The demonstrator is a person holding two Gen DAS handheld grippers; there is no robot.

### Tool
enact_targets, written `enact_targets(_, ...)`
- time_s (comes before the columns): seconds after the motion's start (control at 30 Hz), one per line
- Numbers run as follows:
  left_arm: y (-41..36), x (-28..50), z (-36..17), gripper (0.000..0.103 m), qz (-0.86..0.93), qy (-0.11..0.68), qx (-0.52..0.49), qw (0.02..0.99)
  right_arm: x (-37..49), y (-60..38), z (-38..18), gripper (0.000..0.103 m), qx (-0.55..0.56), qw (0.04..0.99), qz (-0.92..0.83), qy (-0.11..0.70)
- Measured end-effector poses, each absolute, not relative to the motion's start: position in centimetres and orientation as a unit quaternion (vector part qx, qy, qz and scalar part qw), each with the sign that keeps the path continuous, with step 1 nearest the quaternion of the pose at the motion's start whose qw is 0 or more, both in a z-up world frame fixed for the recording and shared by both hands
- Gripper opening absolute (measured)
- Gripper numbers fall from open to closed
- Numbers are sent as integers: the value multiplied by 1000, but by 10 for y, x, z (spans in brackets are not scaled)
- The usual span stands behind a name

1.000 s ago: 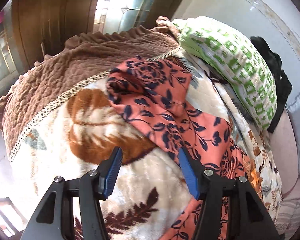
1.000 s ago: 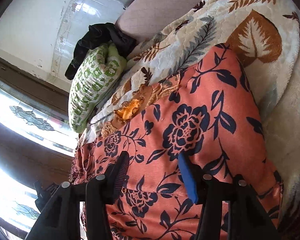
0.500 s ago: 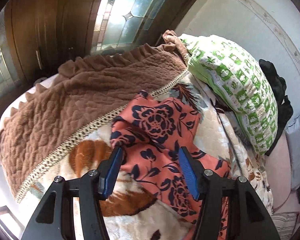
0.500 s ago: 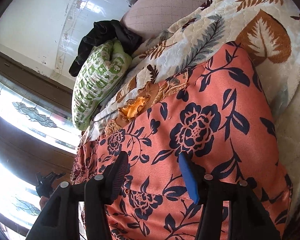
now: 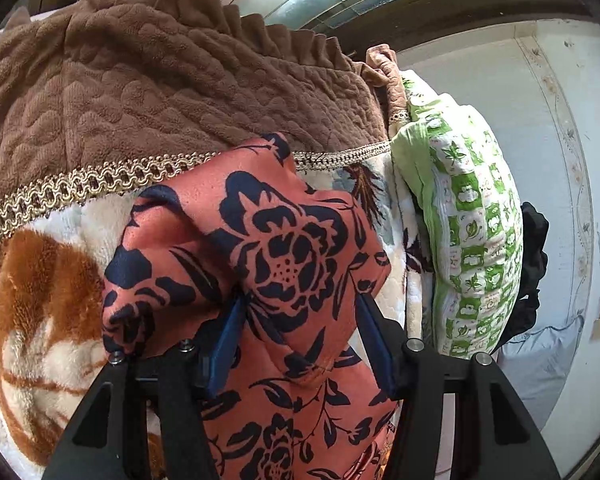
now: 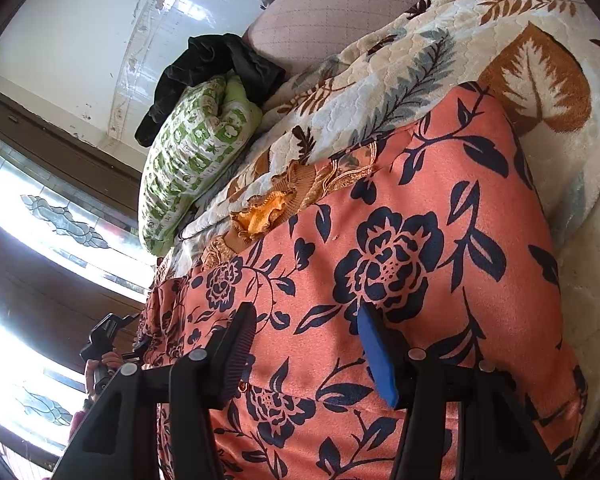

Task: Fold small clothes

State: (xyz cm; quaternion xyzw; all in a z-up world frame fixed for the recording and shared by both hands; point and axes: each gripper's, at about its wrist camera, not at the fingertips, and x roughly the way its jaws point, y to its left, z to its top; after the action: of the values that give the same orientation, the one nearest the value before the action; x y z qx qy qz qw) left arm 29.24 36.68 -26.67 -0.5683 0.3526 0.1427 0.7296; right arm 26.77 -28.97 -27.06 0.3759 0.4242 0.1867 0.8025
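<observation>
left wrist view: my left gripper (image 5: 298,332) has its two blue-padded fingers (image 5: 226,338) spread apart, with a raised end of the orange floral garment (image 5: 260,240) bunched up between them; the cloth drapes over the left finger, and i cannot tell whether either pad presses it.
right wrist view: my right gripper (image 6: 308,350) has its fingers (image 6: 374,354) apart too, poised over the flat spread of the same garment (image 6: 400,280); whether the tips touch the cloth i cannot tell.
where the garment lies: stretched across the cream leaf-print blanket (image 6: 440,64) on the bed, one end lifted at my left gripper, the broad part flat under my right.
in the way, left: the garment's own bunched fold fills the gap between my fingers and hides the blanket below it.
beside the garment, left view: the brown quilted blanket (image 5: 160,80) with a gold braided trim (image 5: 100,184) lies just beyond the lifted end; the green-and-white pillow (image 5: 468,240) stands to the right of it.
beside the garment, right view: a ruffled orange-gold cloth (image 6: 268,208) lies against the garment's far edge; the pillow (image 6: 192,160) is farther back, with a black garment (image 6: 216,64) heaped behind it.
far off, right view: my left gripper (image 6: 106,338) shows at the garment's distant end, by the patterned glass window (image 6: 60,220).
count: one floral garment, two blankets, one pillow, one black garment, one ruffled cloth, two grippers.
</observation>
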Motion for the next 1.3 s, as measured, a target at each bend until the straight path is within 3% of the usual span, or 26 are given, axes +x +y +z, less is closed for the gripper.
enact_targets(0.1, 371, 296, -264, 48, 153, 339, -566, 736, 269, -290, -271, 57, 374, 805, 185, 422)
enact_targets(0.17, 374, 305, -262, 13, 161, 349, -553, 739, 270, -290, -270, 57, 369, 809, 183, 419)
enact_targets(0.2, 374, 308, -261, 6, 165, 360, -545, 739, 270, -289, -269, 56, 363, 813, 182, 417)
enact_targets(0.27, 369, 309, -254, 5, 173, 357, -528, 751, 269, -287, -265, 48, 347, 827, 173, 407)
enact_targets(0.3, 363, 310, -245, 5, 171, 354, -518, 760, 268, -287, -262, 40, 338, 835, 170, 401)
enact_targets(0.57, 233, 319, -153, 5, -14, 351, -453, 820, 268, -293, -254, 40, 394, 804, 215, 391)
enact_targets(0.63, 185, 321, -133, 5, -65, 356, -437, 823, 268, -299, -256, 46, 430, 780, 234, 389)
enact_targets(0.7, 133, 322, -122, 5, -112, 363, -432, 818, 265, -307, -256, 66, 464, 765, 245, 372)
enact_targets(0.83, 24, 322, -131, 5, -210, 401, -447, 771, 260, -339, -251, 70, 528, 744, 244, 329)
enact_targets(0.9, -32, 319, -151, 16, -243, 456, -441, 734, 253, -361, -252, 72, 556, 740, 228, 302)
enact_targets(0.97, -80, 312, -179, 59, -276, 524, -434, 679, 246, -383, -255, 75, 575, 740, 201, 284)
enact_targets(1.0, -96, 305, -192, 64, -277, 558, -423, 658, 245, -393, -258, 76, 582, 739, 188, 281)
enact_targets(1.17, -97, 263, -211, 64, -274, 584, -344, 682, 251, -403, -268, 76, 595, 713, 186, 321)
enact_targets(1.3, -37, 251, -193, 64, -234, 521, -309, 761, 256, -391, -267, 76, 548, 732, 164, 371)
